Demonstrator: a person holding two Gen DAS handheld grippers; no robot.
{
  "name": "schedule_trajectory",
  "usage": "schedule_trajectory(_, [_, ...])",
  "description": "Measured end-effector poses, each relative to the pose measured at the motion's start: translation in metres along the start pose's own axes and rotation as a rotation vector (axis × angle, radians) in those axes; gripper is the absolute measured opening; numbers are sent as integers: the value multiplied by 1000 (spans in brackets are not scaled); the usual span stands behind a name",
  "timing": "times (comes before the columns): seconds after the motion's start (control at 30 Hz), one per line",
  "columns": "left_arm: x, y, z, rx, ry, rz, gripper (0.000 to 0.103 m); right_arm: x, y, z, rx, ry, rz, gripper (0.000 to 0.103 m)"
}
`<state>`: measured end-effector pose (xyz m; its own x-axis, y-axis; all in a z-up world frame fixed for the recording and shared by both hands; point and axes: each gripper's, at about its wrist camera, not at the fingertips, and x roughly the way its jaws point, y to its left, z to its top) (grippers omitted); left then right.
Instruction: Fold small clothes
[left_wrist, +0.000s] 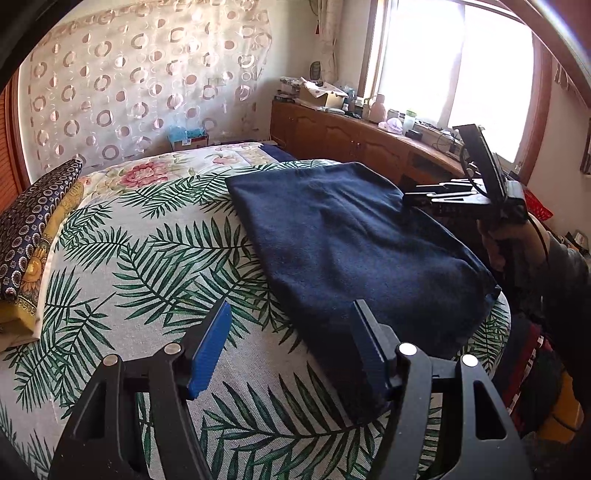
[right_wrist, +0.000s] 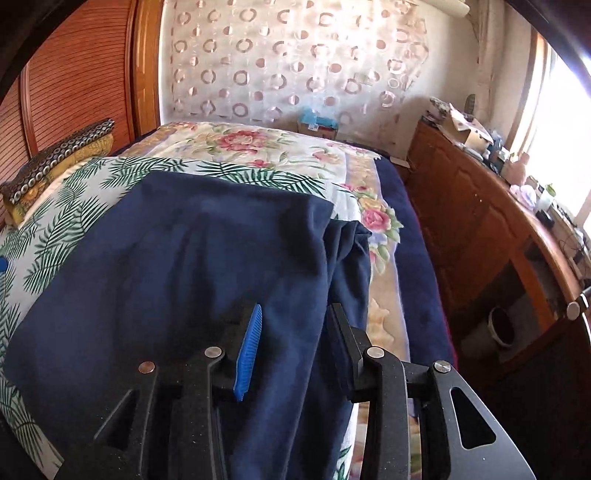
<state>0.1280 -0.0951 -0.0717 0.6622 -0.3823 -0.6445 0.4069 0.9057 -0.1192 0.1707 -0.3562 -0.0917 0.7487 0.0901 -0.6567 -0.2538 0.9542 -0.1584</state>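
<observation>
Left wrist view: the left hand-held gripper (left_wrist: 291, 350) hangs over the bed (left_wrist: 155, 258), jaws spread wide and empty; its right finger is just over the near edge of the navy garment (left_wrist: 354, 243), its left finger over bare bedspread.
Right wrist view: the right hand-held gripper (right_wrist: 295, 347) is over the garment's right side, jaws parted and gripping nothing; dark cloth lies under the gap, but the blue pads (right_wrist: 249, 354) do not press it.
Right gripper, seen from the left: it shows at the garment's far right corner (left_wrist: 458, 192), held by a hand (left_wrist: 496, 243) in a dark sleeve.
Garment place: spread on the palm-leaf bedspread, running diagonally towards the bed's right edge, where one end droops slightly over the side.
Garment look: deep navy, soft and matte, knit-like; mostly flat, with a doubled layer on top and a bunched fold of loose cloth along its right edge (right_wrist: 347, 251).
Step in hand: judging by the doubled layer and both sets of jaws let go, one fold seems laid down and the grippers are between grasps.
Next move calls for: taking an edge or corner on each side, pinching both layers cleanly, and smoothing the bunched right edge so that the next fold lies square.
Risk: thin cloth may slip, or only the top layer may lift.
</observation>
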Motion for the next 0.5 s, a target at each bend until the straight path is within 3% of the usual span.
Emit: schedule_trajectory(0.5, [4,-1,-4,2,14,-6,67,55,-35,61,179,40,78,38])
